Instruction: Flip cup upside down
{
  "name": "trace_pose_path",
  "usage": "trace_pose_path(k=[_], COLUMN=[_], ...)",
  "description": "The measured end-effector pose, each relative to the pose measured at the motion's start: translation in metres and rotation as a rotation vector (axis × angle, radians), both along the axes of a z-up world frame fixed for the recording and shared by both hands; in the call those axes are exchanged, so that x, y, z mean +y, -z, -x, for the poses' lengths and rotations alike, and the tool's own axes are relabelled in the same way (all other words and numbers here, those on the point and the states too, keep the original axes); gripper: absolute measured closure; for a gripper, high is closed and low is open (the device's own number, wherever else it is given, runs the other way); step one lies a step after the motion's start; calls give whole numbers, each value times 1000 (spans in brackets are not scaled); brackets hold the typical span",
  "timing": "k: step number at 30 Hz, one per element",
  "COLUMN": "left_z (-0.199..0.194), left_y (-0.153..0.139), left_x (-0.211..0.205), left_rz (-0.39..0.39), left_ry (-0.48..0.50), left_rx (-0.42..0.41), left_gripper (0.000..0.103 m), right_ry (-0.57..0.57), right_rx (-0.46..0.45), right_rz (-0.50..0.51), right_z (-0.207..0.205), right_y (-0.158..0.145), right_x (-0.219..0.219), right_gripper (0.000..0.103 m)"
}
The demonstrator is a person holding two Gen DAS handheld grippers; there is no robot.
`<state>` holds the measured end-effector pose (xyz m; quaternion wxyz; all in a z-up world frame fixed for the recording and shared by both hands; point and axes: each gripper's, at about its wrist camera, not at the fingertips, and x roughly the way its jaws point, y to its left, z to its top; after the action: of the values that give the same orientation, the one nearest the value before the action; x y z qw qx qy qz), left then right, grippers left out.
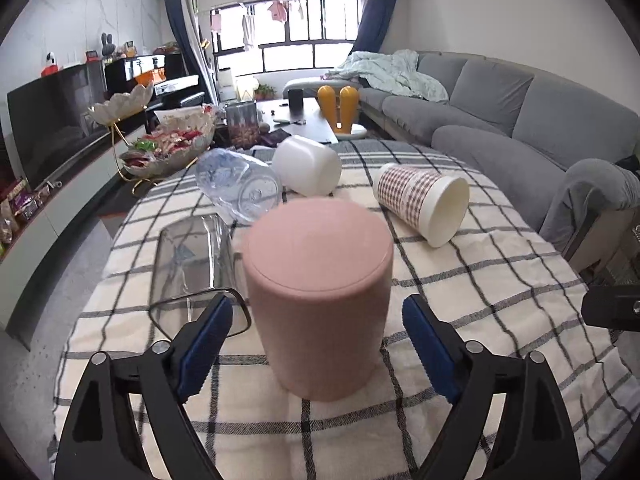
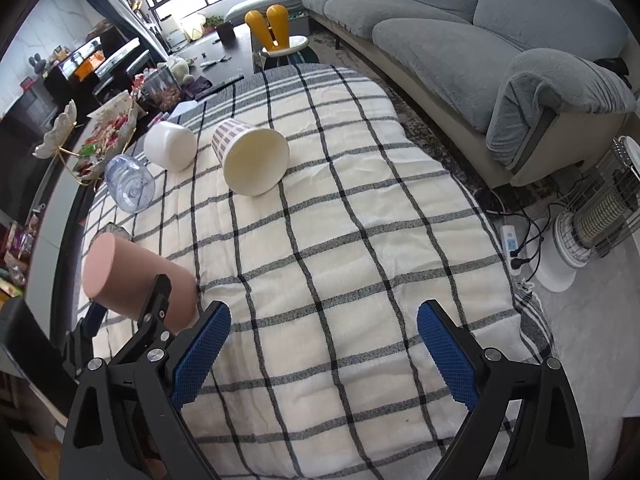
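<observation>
The pink cup [image 1: 318, 300] is standing base-up on the checked worktop [image 1: 500, 280], axis vertical, sitting between the fingers of the released left hand-held gripper [image 1: 318, 340]; the right hand-held gripper [image 2: 324, 356] is idling spread, farther off.

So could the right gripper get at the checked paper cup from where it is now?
Probably yes. The right gripper is open and holds nothing, and only bare checked cloth lies between it and the paper cup, which lies on its side, mouth toward the gripper. The pink cup stands off to the left.
</observation>
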<state>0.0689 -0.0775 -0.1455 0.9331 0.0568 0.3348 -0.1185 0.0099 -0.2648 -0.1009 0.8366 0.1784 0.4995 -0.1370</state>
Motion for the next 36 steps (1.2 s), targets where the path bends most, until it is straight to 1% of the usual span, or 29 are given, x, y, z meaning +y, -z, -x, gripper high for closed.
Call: trace_pose_path(k=[3, 5, 8, 10, 12, 14, 16, 18, 21, 27, 32, 36], left_z=[7, 10, 18, 24, 31, 35, 41, 48, 59, 74, 83, 86], left_y=[-11, -18, -29, -36, -45, -51, -62, -73, -88, -111, -123, -127], left_x=[4, 5, 12, 18, 28, 35, 43, 51, 64, 75, 80, 84], left_rz=[17, 9, 2, -26, -19, -36, -31, -24, 7, 11, -2, 7], left_ry=[0, -8, -21, -50, -72, -100, -120, -143, -167, -197, -213, -217], left_rx=[16, 33, 78, 109, 153, 184, 212, 220, 235, 230, 215, 219], left_gripper=[8, 6, 6, 6, 6, 6, 6, 6, 6, 6, 6, 6], right_ry=[-6, -15, -41, -63, -81, -96, -112, -124, -139, -145, -145, -141], right_rx=[-27, -51, -93, -126, -150, -173, -203, -224, -257, -299, -320, -338], right_rz=[17, 35, 74, 105, 131, 147, 158, 166, 170, 185, 241, 264], right_z=[5, 9, 16, 21, 25, 28, 34, 37, 43, 51, 58, 62], right_y=[-10, -19, -34, -45, -54, -63, -72, -78, -87, -103, -112, -118], right_x=[2, 6, 13, 19, 25, 30, 36, 40, 47, 54, 62, 64], right_gripper=[8, 8, 8, 8, 8, 8, 8, 8, 8, 8, 8, 8])
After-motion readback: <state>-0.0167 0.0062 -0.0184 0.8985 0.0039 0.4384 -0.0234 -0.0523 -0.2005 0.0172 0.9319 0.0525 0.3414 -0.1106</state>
